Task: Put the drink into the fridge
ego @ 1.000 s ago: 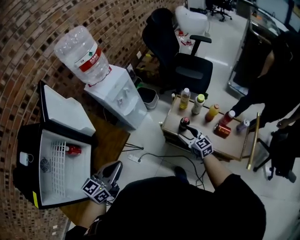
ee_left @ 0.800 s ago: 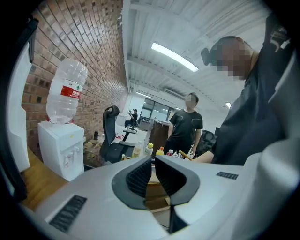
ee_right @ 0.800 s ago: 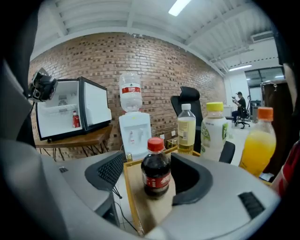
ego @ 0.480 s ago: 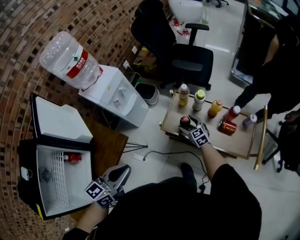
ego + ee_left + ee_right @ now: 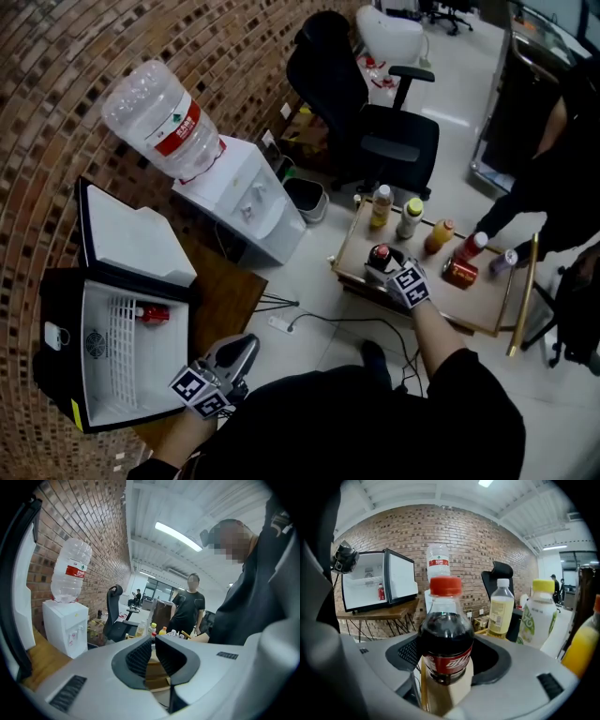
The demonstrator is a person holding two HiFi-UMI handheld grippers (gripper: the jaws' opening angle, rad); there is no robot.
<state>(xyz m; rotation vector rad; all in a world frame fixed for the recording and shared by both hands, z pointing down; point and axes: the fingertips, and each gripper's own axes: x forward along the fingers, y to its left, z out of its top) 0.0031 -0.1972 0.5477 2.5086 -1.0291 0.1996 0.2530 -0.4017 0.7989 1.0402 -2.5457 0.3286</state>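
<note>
A cola bottle (image 5: 379, 255) (image 5: 446, 639) with a red cap stands upright on the low wooden table (image 5: 469, 307). My right gripper (image 5: 383, 268) (image 5: 446, 660) reaches around its lower body. The jaws are closing and both pads lie against the bottle's sides. The small black fridge (image 5: 56, 375) stands open at the left on a wooden stand, with a red can (image 5: 155, 314) on its wire shelf. My left gripper (image 5: 246, 345) (image 5: 153, 641) hangs in front of the fridge, jaws together and holding nothing.
On the same table stand a pale yellow bottle (image 5: 382, 206), a yellow-capped bottle (image 5: 410, 217), an orange one (image 5: 439, 234) and a red can (image 5: 459, 272). A water dispenser (image 5: 248, 197) and an office chair (image 5: 384, 141) stand behind. A person (image 5: 562, 178) leans in at right.
My right gripper has slid forward from beside the cola bottle until the bottle stands between its jaws. The left gripper has stayed near the fridge.
</note>
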